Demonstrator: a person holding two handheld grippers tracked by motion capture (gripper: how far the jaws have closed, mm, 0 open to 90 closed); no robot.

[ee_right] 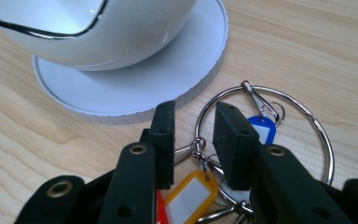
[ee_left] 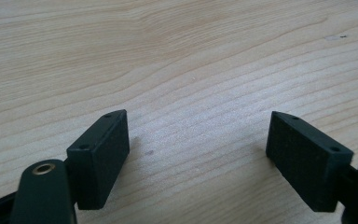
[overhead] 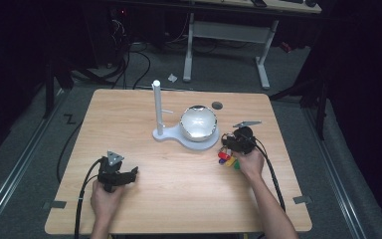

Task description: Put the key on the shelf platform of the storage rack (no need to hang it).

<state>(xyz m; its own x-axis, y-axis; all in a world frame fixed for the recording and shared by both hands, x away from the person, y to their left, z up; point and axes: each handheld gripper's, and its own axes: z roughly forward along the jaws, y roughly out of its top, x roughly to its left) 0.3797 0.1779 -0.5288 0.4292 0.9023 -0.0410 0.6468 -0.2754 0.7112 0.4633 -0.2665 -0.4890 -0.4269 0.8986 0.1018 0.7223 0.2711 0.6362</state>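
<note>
Tags (ee_right: 192,193): four, on one ring (ee_right: 307,116) | grippers: two | bowl (overhead: 198,122): one

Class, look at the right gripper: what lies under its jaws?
Under the right gripper lies a metal key ring with orange and blue tags on the table. The jaws cover part of the ring and other tags.

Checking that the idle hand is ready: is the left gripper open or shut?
Open. The left gripper has its fingers spread wide apart over bare table, with nothing between them.
</note>
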